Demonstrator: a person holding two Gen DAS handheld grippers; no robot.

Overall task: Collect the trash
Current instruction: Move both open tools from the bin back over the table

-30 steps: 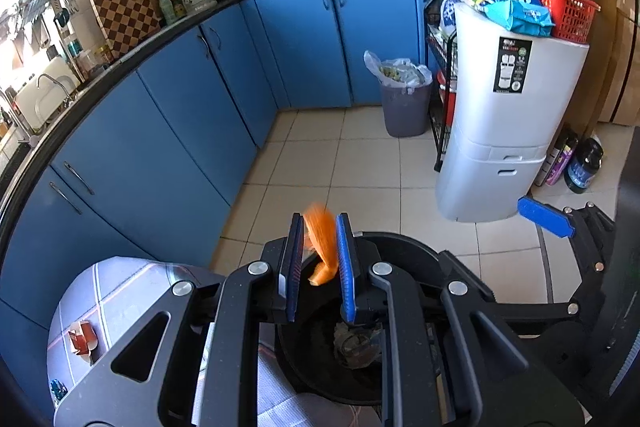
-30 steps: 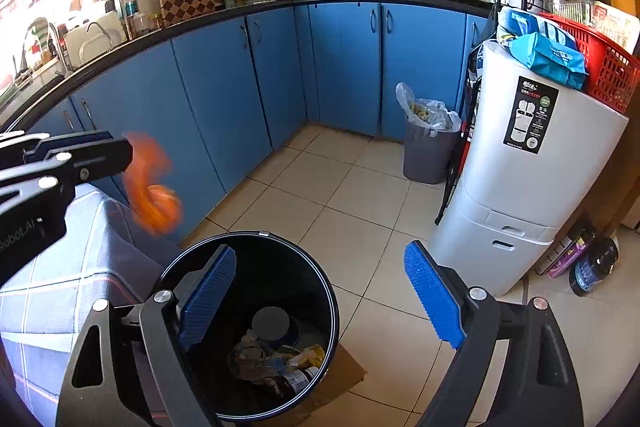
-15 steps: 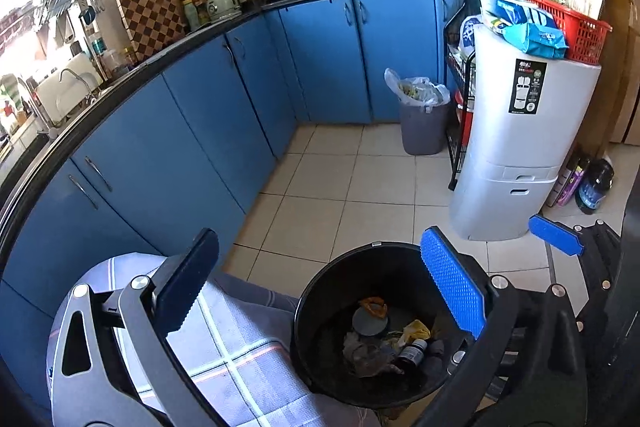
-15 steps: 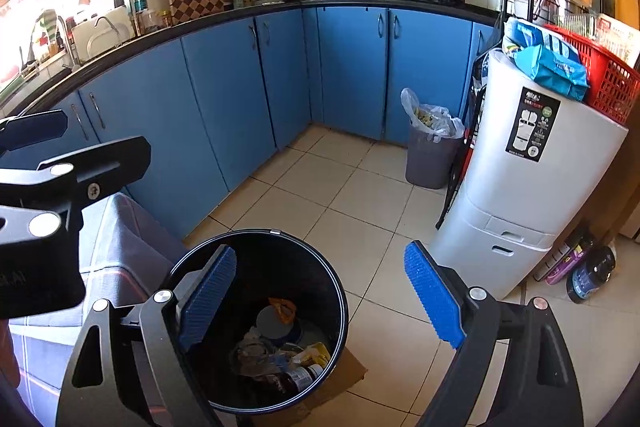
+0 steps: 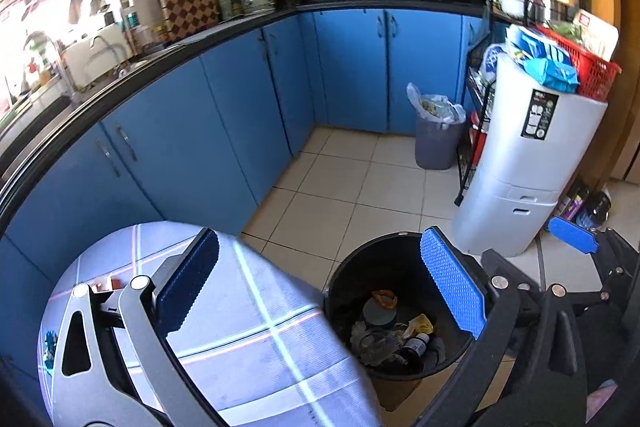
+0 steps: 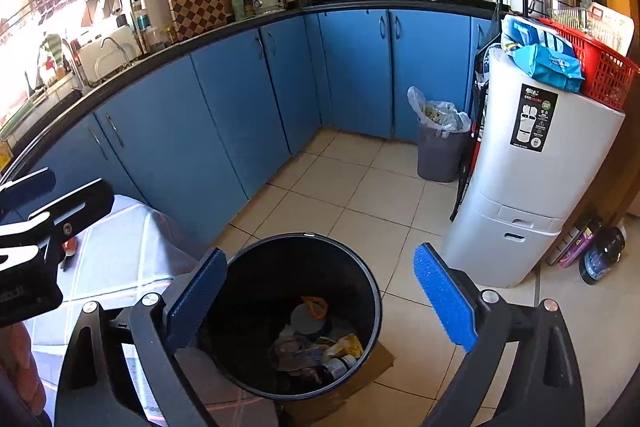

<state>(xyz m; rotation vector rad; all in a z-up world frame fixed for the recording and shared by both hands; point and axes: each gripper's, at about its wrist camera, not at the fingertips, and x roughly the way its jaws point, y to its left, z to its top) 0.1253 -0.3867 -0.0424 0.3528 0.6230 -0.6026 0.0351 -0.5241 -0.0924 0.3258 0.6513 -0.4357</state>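
Blue kitchen cabinets (image 6: 224, 115) curve round a tiled floor. Both grippers stand wide apart with nothing between their blue pads: the left gripper (image 5: 320, 291) has just sprung apart, the right gripper (image 6: 320, 303) has just widened slightly. Below them the black bin (image 6: 360, 267) holds the orange scrap (image 6: 316, 307) among other rubbish, beside a checked tablecloth (image 5: 248, 339).

Nothing really readable. Black label (image 6: 534, 123) on the white cabinet (image 6: 532, 187) at right has print, too small to make out. Same with the blue packs (image 6: 548, 65) on top.
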